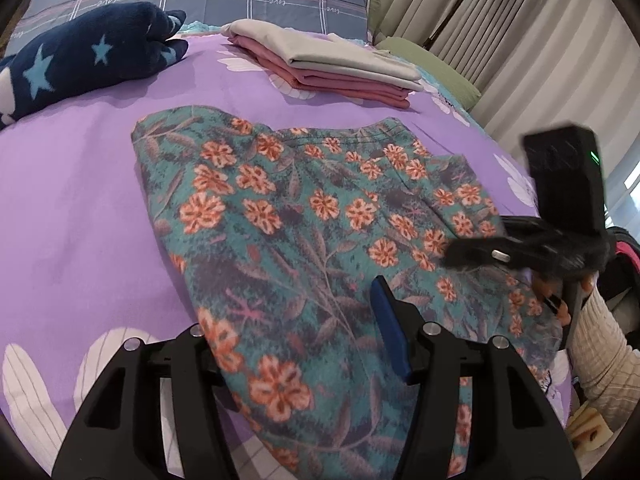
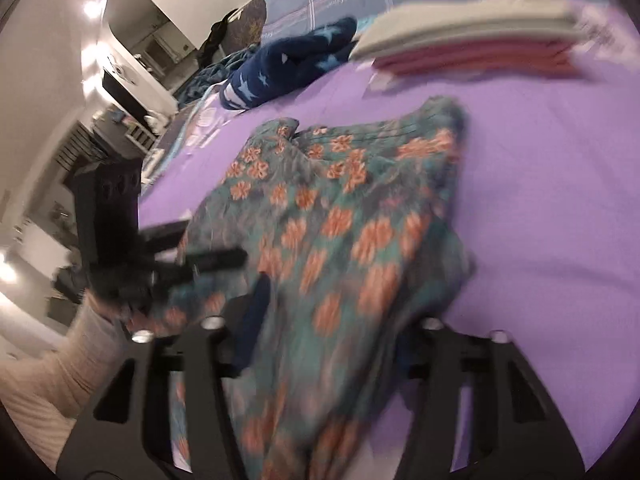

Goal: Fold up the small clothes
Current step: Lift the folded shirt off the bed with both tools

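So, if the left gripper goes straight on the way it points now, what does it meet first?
Most likely the floral garment itself: it already lies between the fingers of the left gripper and spreads ahead on the purple bedsheet. Depth is unclear.

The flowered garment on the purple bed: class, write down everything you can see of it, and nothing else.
The flowered garment is soft knit-looking cloth, teal with orange-pink blossoms and grey-purple leaves. It lies spread but rumpled on the purple sheet, a stitched band along its far edge and a flap folded over on one side. Its near end runs between the fingers of both tools, left tool and right tool; whether either pinches it is unclear. It does not touch the folded pile behind.
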A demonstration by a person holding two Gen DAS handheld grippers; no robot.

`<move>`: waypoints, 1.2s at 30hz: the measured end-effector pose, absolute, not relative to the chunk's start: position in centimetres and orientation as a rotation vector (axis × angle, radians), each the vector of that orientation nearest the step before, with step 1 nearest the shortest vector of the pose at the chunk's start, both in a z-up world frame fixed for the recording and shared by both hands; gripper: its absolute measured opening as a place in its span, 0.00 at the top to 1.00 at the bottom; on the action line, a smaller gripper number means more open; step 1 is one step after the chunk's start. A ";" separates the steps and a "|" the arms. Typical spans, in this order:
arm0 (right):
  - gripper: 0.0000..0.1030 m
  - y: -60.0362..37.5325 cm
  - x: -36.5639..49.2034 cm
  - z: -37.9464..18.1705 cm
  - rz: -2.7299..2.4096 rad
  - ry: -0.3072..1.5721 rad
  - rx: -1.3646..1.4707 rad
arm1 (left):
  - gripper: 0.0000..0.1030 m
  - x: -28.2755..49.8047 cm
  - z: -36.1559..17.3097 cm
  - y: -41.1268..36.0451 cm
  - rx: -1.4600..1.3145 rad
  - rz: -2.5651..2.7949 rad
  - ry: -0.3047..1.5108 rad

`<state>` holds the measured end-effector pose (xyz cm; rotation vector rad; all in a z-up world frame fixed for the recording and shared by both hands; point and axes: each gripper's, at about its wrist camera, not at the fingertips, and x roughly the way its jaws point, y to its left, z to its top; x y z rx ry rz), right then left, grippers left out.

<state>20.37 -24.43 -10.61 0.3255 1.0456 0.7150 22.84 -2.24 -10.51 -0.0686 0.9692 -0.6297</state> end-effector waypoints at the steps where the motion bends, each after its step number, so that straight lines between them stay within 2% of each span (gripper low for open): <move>1: 0.67 -24.1 20.7 -10.6 0.704 1.047 0.319 | 0.49 22.9 -10.5 -2.3 -0.061 -0.624 0.968; 3: 0.72 -23.6 20.1 -9.8 0.678 1.015 0.268 | 0.56 22.7 -10.2 -2.5 -0.038 -0.618 0.954; 5: 0.76 -23.3 18.9 -8.7 0.641 0.967 0.209 | 0.68 22.4 -9.7 -2.4 -0.029 -0.616 0.930; 8: 0.78 -22.9 17.1 -7.2 0.585 0.898 0.143 | 0.76 22.0 -8.7 -2.5 -0.025 -0.610 0.898; 19: 0.79 -22.8 9.3 1.5 0.462 0.555 -0.015 | 0.78 15.7 -0.5 -4.0 0.125 -0.602 0.615; 26: 0.79 -24.7 5.9 5.2 0.394 0.411 -0.048 | 0.78 13.6 3.5 -5.9 0.163 -0.626 0.494; 36: 0.79 -28.8 9.6 9.8 0.288 0.294 -0.045 | 0.78 16.5 8.9 -11.3 0.276 -0.609 0.347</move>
